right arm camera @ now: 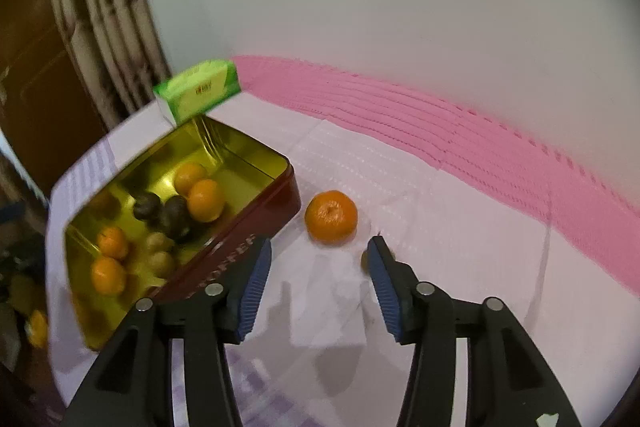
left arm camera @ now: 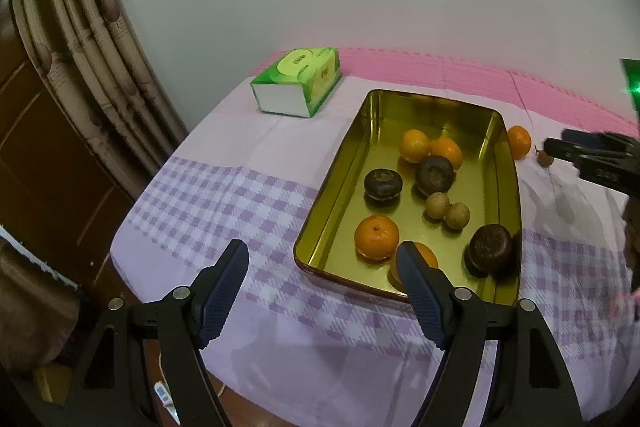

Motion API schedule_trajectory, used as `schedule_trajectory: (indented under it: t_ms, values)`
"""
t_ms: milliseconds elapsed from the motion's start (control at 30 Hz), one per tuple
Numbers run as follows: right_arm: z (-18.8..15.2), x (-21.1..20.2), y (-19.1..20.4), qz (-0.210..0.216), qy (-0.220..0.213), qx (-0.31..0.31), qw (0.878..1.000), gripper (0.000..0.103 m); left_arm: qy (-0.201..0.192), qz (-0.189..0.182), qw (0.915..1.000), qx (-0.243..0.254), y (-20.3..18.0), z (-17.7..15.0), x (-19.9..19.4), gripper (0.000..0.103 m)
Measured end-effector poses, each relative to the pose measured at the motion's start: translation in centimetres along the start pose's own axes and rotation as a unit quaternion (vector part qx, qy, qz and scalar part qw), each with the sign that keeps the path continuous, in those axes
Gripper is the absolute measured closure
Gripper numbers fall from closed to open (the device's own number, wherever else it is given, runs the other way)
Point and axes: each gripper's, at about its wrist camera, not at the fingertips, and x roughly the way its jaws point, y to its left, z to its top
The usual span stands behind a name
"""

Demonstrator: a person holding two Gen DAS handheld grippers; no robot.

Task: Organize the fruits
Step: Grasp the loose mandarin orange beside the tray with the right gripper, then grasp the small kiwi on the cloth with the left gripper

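A gold-lined tin (left arm camera: 340, 163) (right arm camera: 256, 155) with dark red outer walls sits on the table and holds several mandarins (left arm camera: 377, 237), three dark round fruits (left arm camera: 383, 183) and two small tan longans (left arm camera: 437, 205). One mandarin (right arm camera: 331, 215) (left arm camera: 519, 141) lies on the cloth just right of the tin. A small tan longan (left arm camera: 545, 158) lies beside it, mostly hidden behind my right finger in the right wrist view (right arm camera: 365, 259). My right gripper (right arm camera: 320, 279) is open and empty, just short of the loose mandarin. My left gripper (left arm camera: 322, 283) is open and empty at the tin's near end.
A green tissue box (left arm camera: 298, 81) (right arm camera: 200, 91) stands behind the tin. The table wears a purple checked cloth (left arm camera: 224, 203) with a pink band (right arm camera: 440, 123) along the wall. A curtain (left arm camera: 80, 39) and a wooden door are at the left.
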Motion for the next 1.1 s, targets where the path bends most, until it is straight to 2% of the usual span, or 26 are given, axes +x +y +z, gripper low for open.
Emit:
schedule_trajectory:
  t_ms: [200, 400, 433, 500, 567, 633, 767, 833, 900, 1000, 1033, 1100]
  values:
    - [1.2, 3.3, -0.4, -0.016, 0.026, -0.041, 0.999, 0.053, 0.01, -0.006, 0.9999, 0.003, -0.3, 0.1, 0.6, 0.026]
    - [2.1, 6.8, 0.1, -0.01, 0.048, -0.076, 0.996, 0.054, 0.015, -0.005, 0.9997, 0.016, -1.0, -0.1, 1.2, 0.026]
    - [2.2, 7.3, 0.3, -0.004, 0.051, -0.079, 0.996, 0.061, 0.016, -0.004, 0.9997, 0.017, -1.1, -0.2, 1.2, 0.026]
    - [2.2, 7.8, 0.9, -0.006, 0.05, -0.087, 0.995, 0.065, 0.017, 0.0, 0.9996, 0.021, -1.3, -0.3, 1.3, 0.026]
    - [2.1, 7.6, 1.2, -0.006, 0.05, -0.088, 0.995, 0.066, 0.017, 0.004, 0.9995, 0.024, -1.4, -0.3, 1.4, 0.026]
    - [1.5, 5.6, 1.1, -0.016, 0.026, -0.074, 0.997, 0.066, 0.013, 0.003, 0.9995, 0.03, -1.5, -0.3, 1.2, 0.026]
    - [-1.4, -0.7, -1.5, -0.013, -0.028, -0.01, 0.999, 0.065, -0.021, 0.0, 0.9982, 0.057, -2.3, -0.2, -0.3, 0.026]
    - [-4.1, -3.7, -3.7, -0.047, -0.033, 0.012, 0.998, 0.065, -0.035, -0.015, 0.9966, 0.073, -3.1, -0.2, -1.3, 0.026]
    - [-7.1, -5.8, -6.4, -0.098, -0.023, 0.025, 0.995, 0.065, -0.045, -0.035, 0.9937, 0.096, -4.4, -0.3, -2.5, 0.026]
    - [-10.6, -7.9, -11.4, -0.151, -0.003, 0.077, 0.986, 0.065, -0.043, -0.106, 0.9855, 0.125, -6.7, 0.3, -3.9, 0.026]
    - [-11.5, -8.4, -12.8, -0.165, -0.001, 0.092, 0.982, 0.065, -0.038, -0.146, 0.9795, 0.134, -7.9, 0.9, -4.3, 0.026]
    - [-12.9, -9.2, -15.2, -0.191, 0.003, 0.116, 0.975, 0.065, -0.028, -0.188, 0.971, 0.145, -10.0, 2.2, -4.6, 0.026]
